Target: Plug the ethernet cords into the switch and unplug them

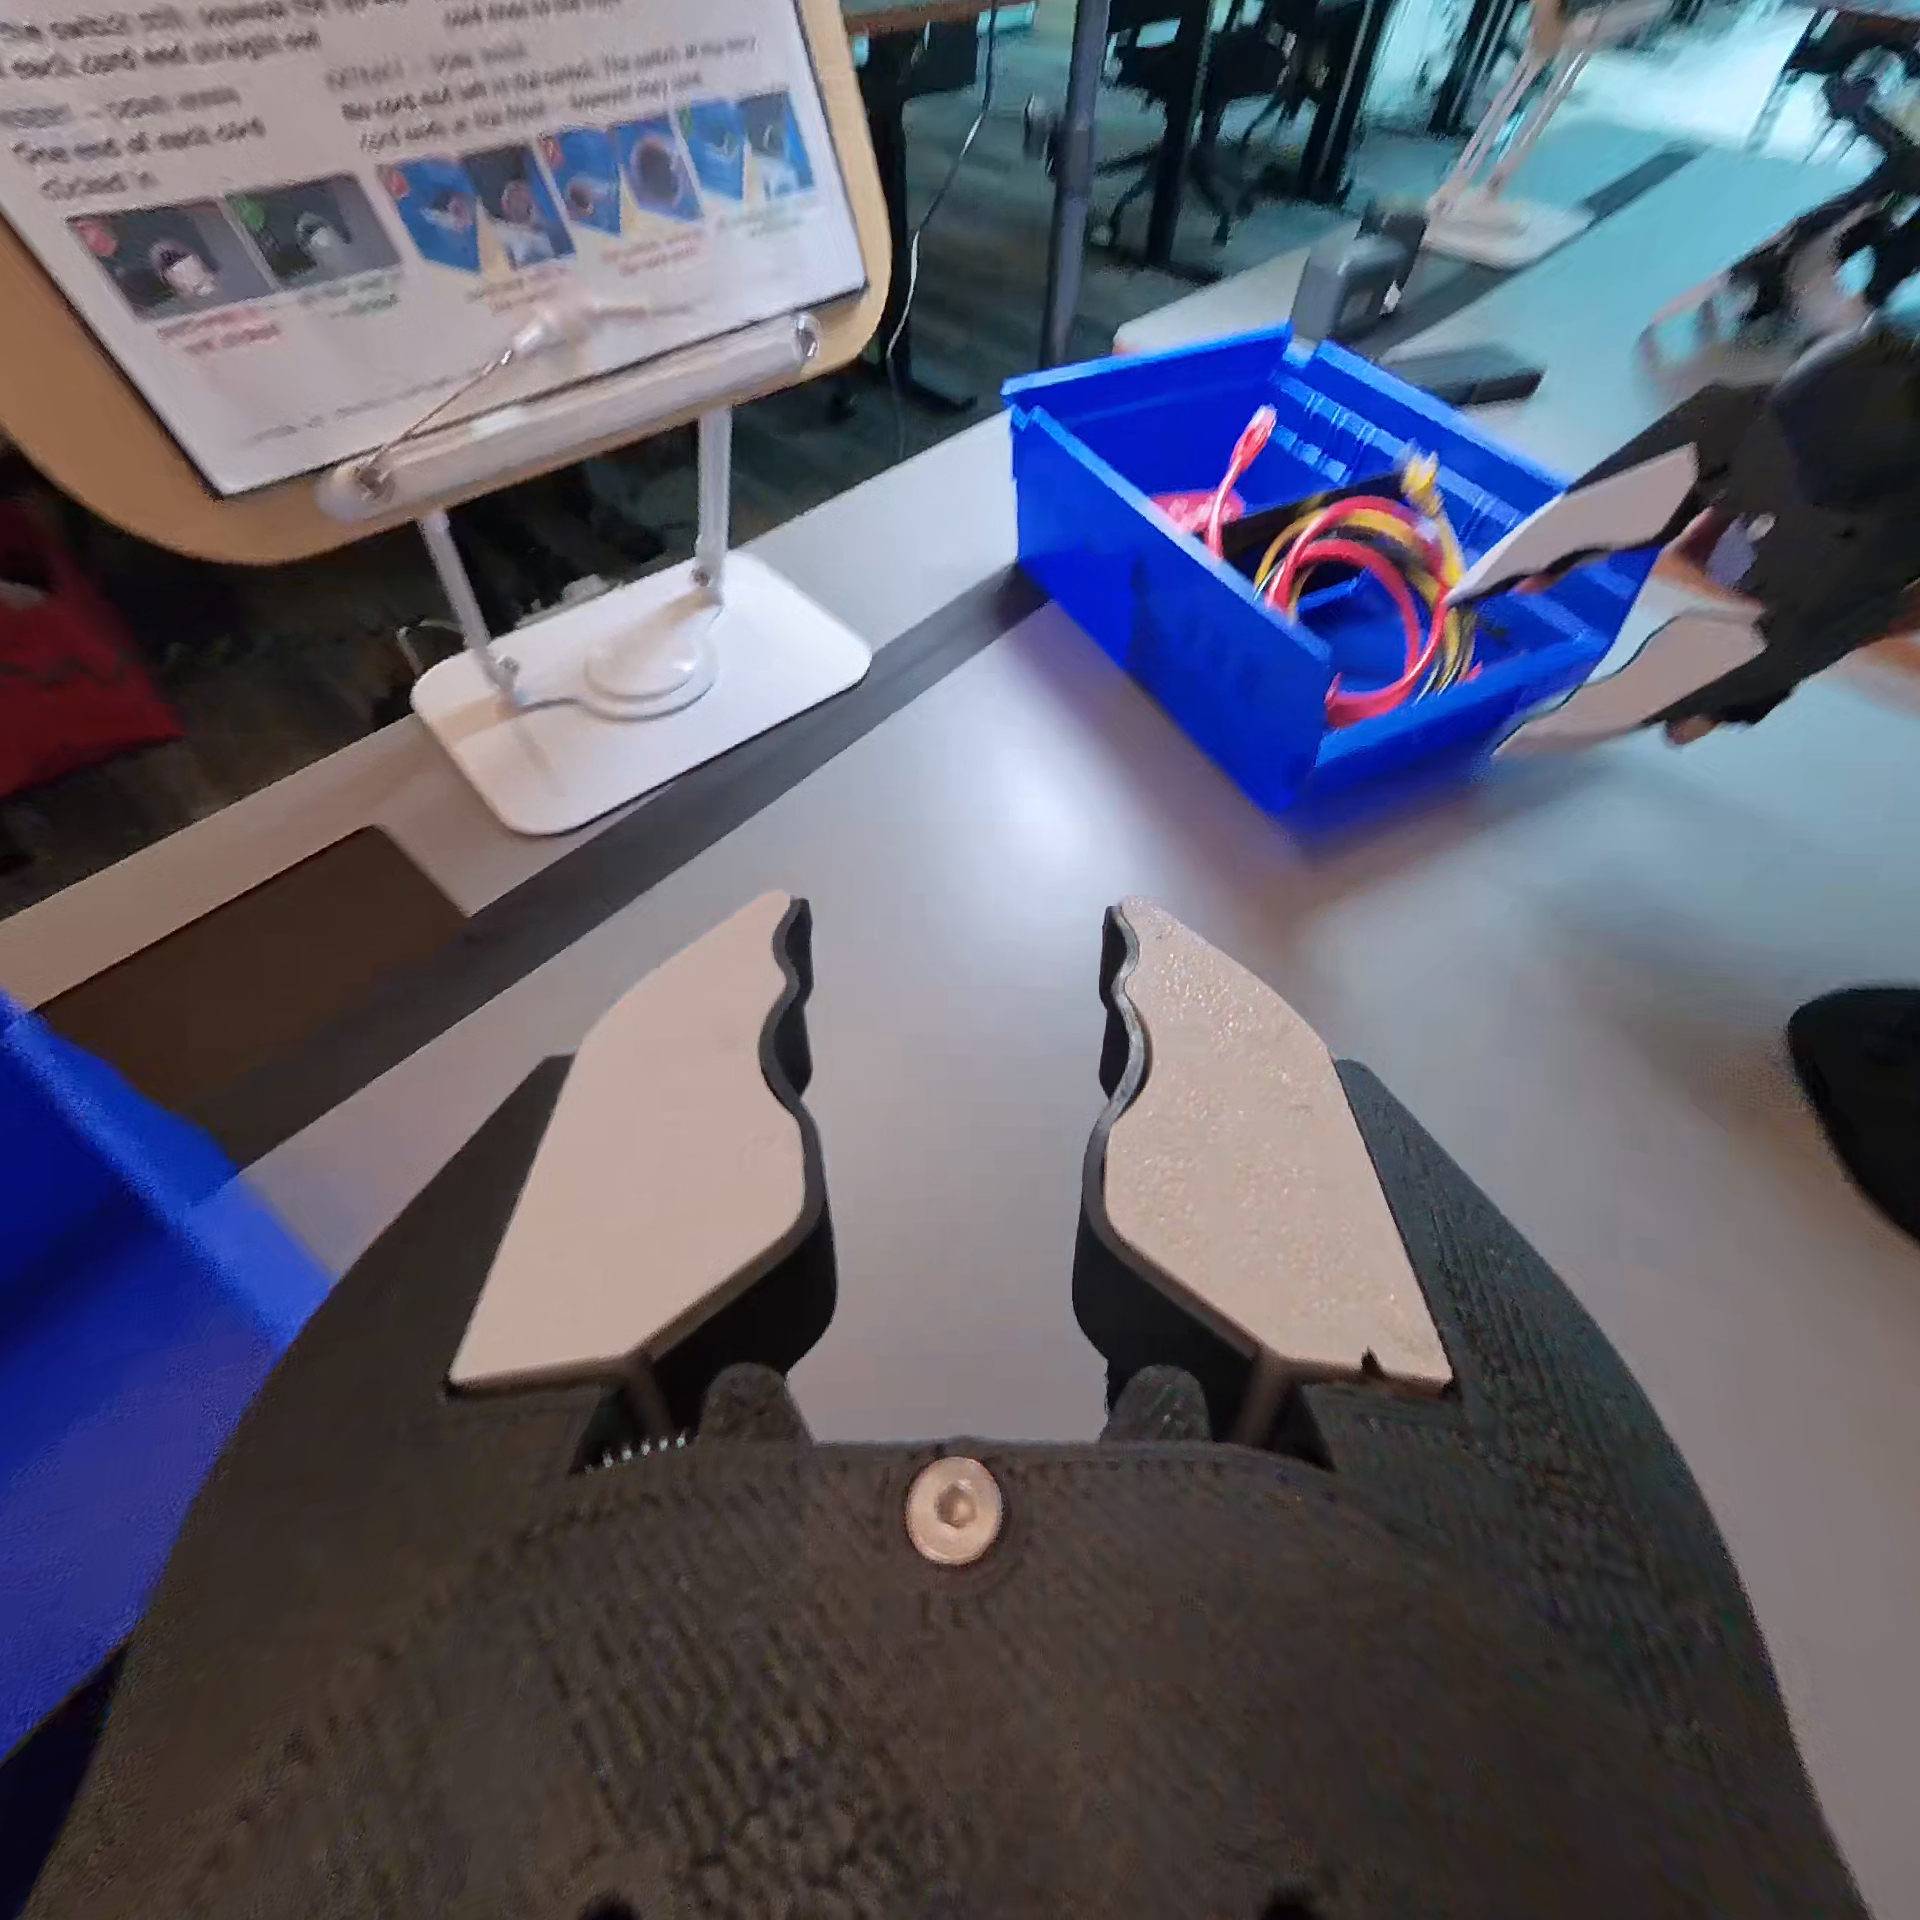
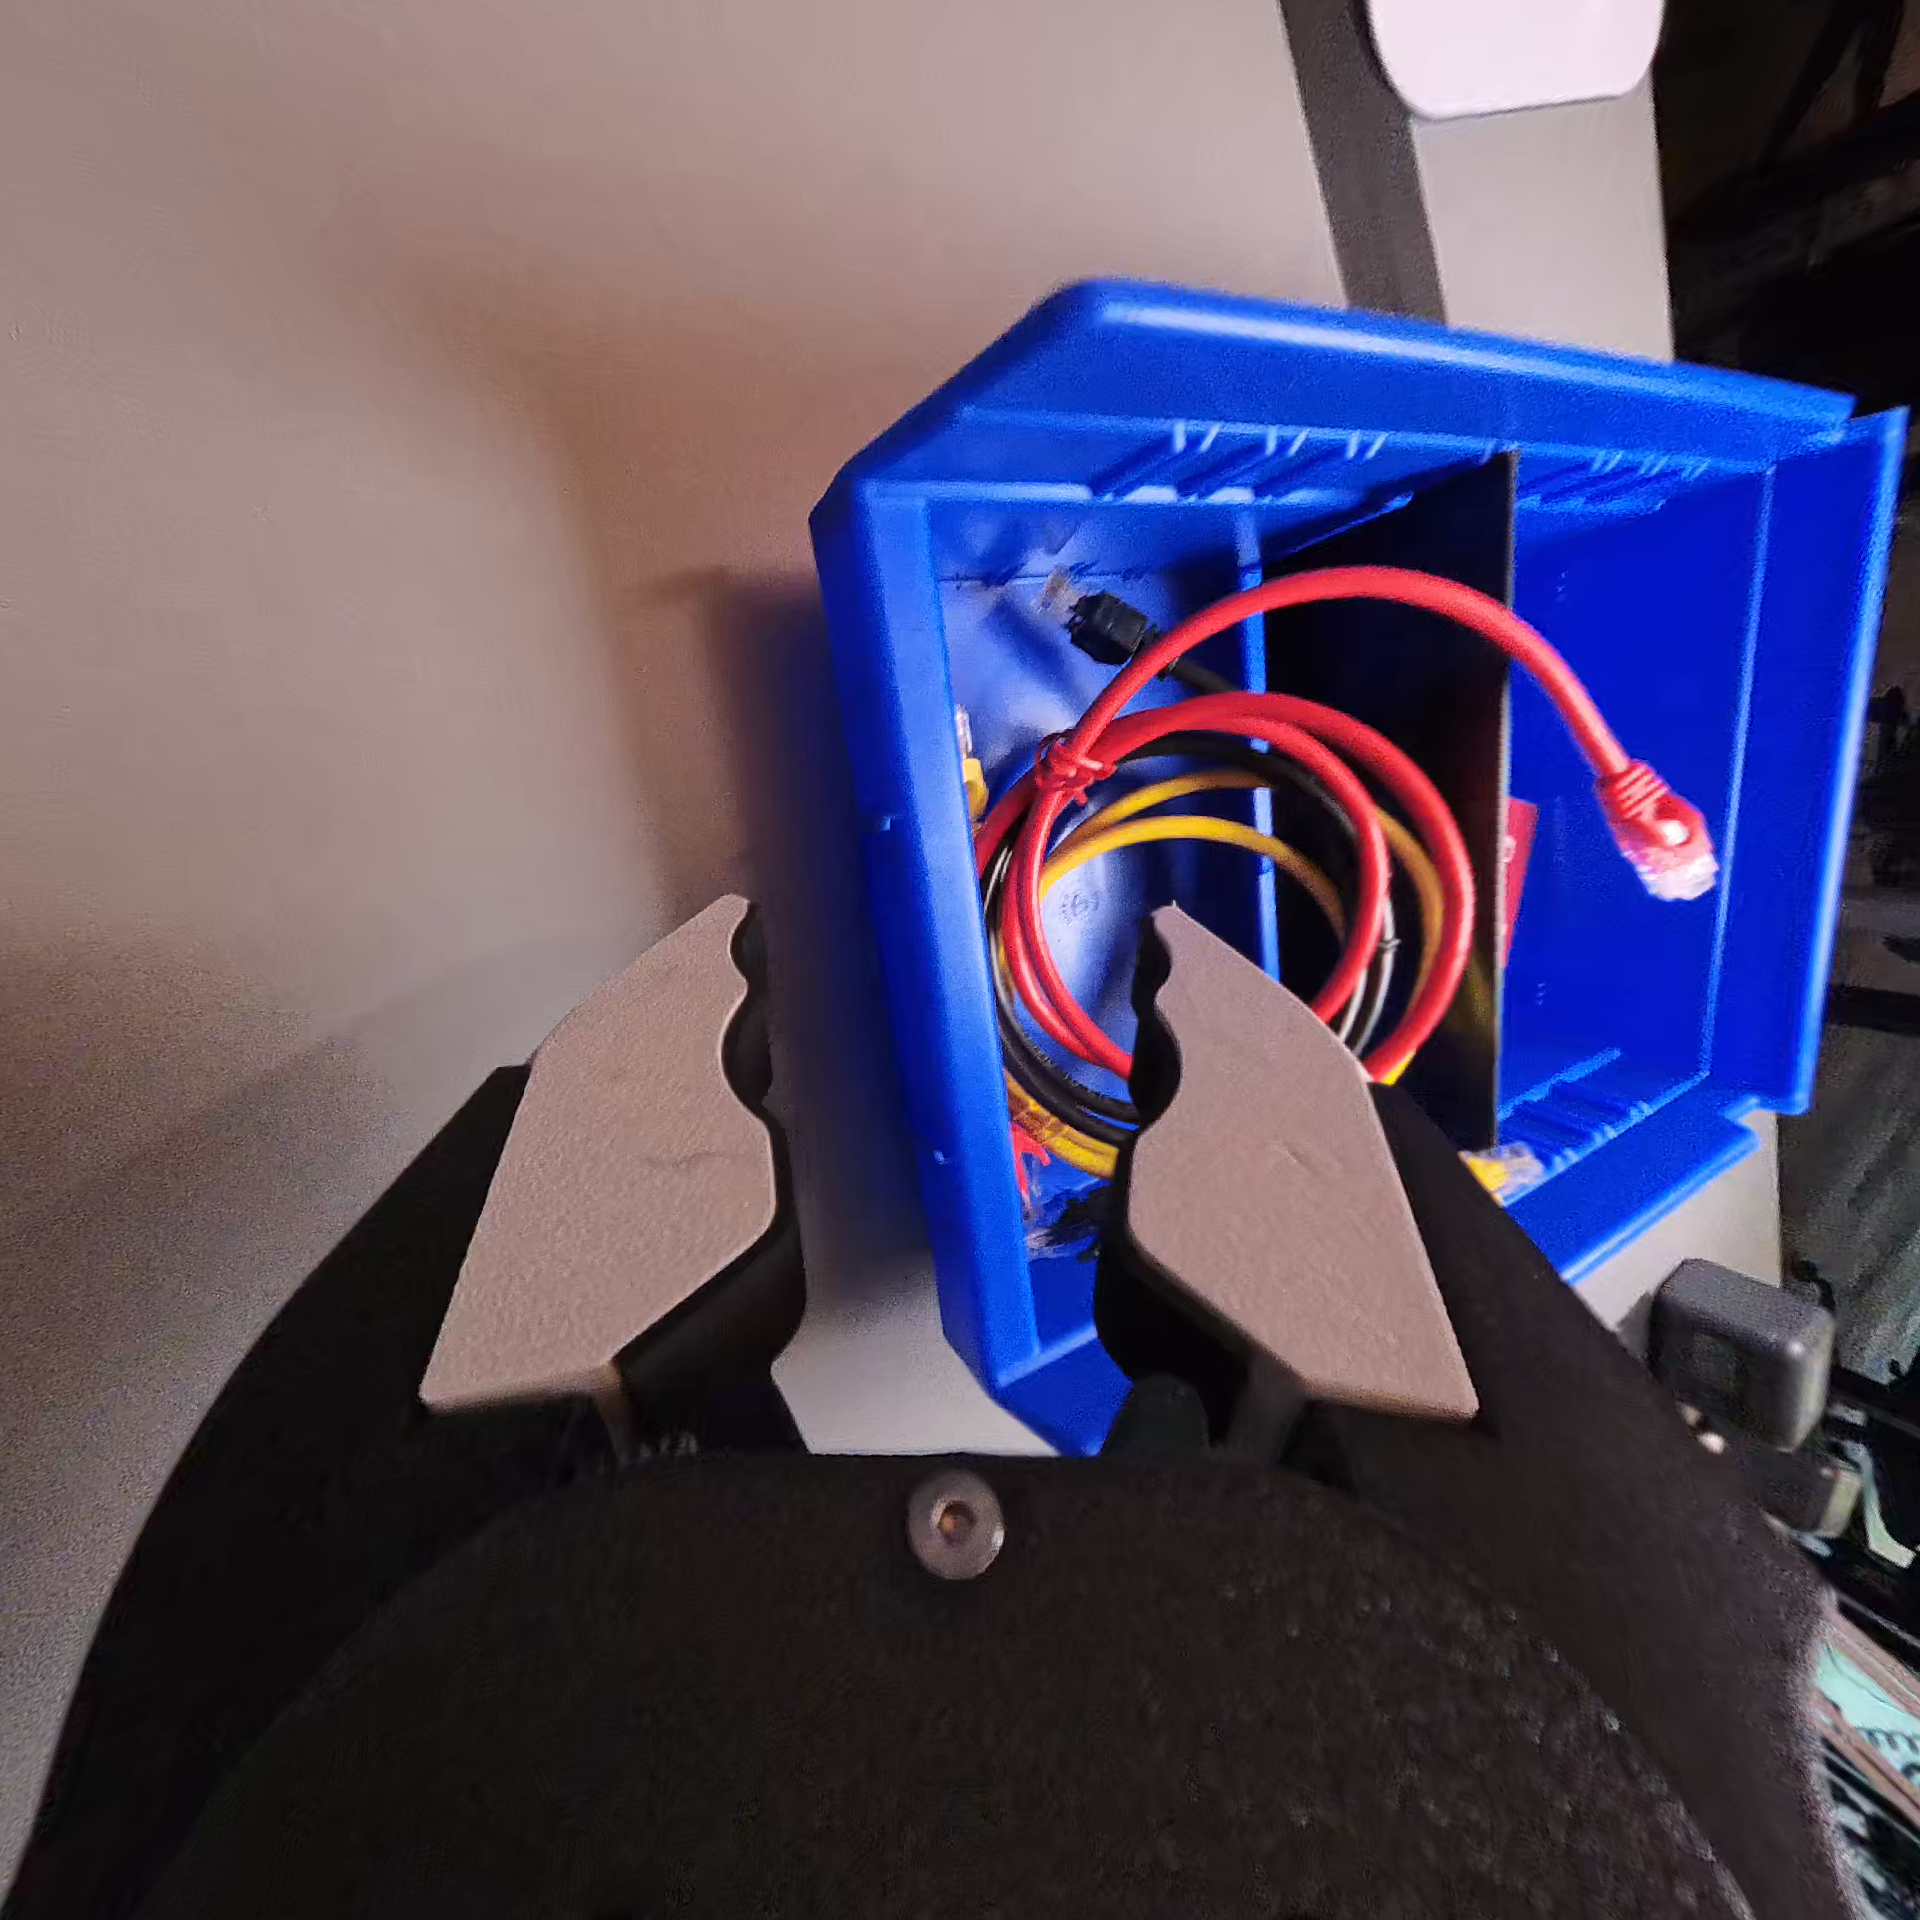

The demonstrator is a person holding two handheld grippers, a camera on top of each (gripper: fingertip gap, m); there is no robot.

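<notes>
Both grippers' fingers spread apart, empty.

The left gripper hangs over the counter, jaws apart and empty. Cords lie in a blue bin near the far edge.

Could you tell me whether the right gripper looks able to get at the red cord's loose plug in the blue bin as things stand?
Probably yes: the right gripper is open at the blue bin, and the red plug stands free beyond the black divider, uncovered.
</notes>
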